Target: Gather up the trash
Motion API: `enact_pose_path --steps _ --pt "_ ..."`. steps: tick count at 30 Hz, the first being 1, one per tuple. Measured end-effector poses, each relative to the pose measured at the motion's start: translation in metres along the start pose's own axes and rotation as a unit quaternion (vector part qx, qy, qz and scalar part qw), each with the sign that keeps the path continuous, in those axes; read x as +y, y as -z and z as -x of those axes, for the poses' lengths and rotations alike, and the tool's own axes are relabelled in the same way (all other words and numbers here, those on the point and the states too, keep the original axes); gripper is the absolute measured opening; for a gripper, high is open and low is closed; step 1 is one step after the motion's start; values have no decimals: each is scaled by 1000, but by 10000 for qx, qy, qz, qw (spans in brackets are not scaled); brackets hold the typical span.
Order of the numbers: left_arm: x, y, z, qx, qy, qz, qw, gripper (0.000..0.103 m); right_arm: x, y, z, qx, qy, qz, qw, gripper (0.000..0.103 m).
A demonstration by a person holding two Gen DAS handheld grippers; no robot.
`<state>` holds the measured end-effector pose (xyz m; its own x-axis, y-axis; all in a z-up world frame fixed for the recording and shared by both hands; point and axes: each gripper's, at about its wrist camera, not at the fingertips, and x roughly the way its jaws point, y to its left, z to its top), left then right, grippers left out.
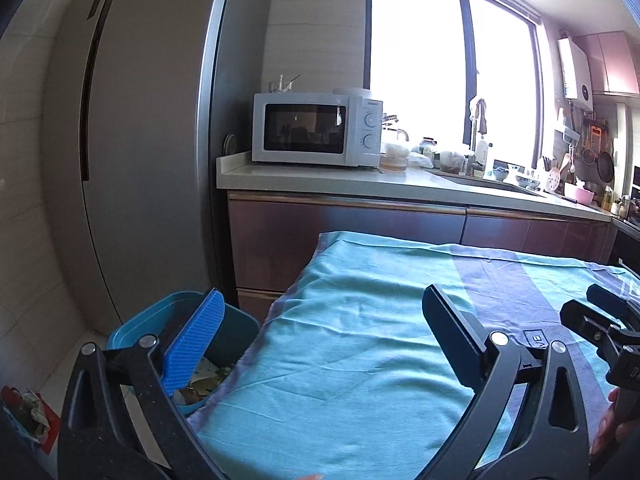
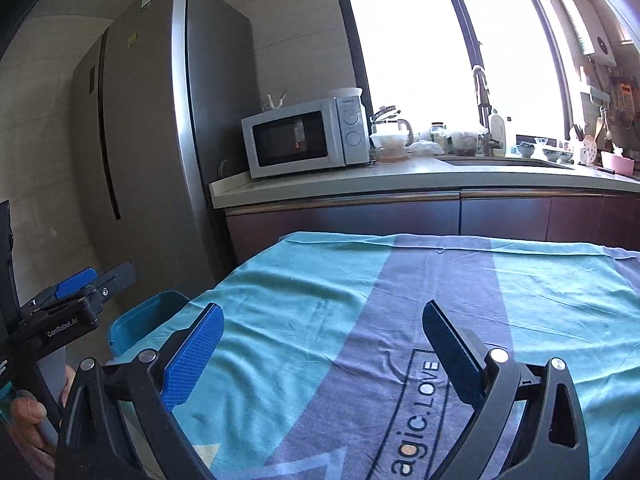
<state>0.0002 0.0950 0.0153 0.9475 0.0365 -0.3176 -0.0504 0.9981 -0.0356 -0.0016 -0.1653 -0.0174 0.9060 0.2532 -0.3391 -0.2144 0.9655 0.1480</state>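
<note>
Both the left hand-held gripper [image 1: 320, 328] and right hand-held gripper [image 2: 322, 338] hover released and holding nothing above the towel-covered counter [image 1: 360, 320], while crumpled trash [image 1: 208, 378] lies inside the blue bin [image 1: 240, 328] just beside its left edge.

A table [image 2: 256, 252] is being covered by a teal and grey-blue cloth [image 1: 360, 340], which is lying rumpled ahead of and beneath both tools. On the floor [image 1: 80, 344], a blue bin [image 1: 132, 328] is being kept at the table's left edge.
</note>
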Motion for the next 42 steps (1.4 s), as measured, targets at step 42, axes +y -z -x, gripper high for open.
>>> enact_pose_path --steps 42 --pt "-44 9 20 -463 98 -278 9985 98 -30 7 47 -605 602 -193 9962 96"
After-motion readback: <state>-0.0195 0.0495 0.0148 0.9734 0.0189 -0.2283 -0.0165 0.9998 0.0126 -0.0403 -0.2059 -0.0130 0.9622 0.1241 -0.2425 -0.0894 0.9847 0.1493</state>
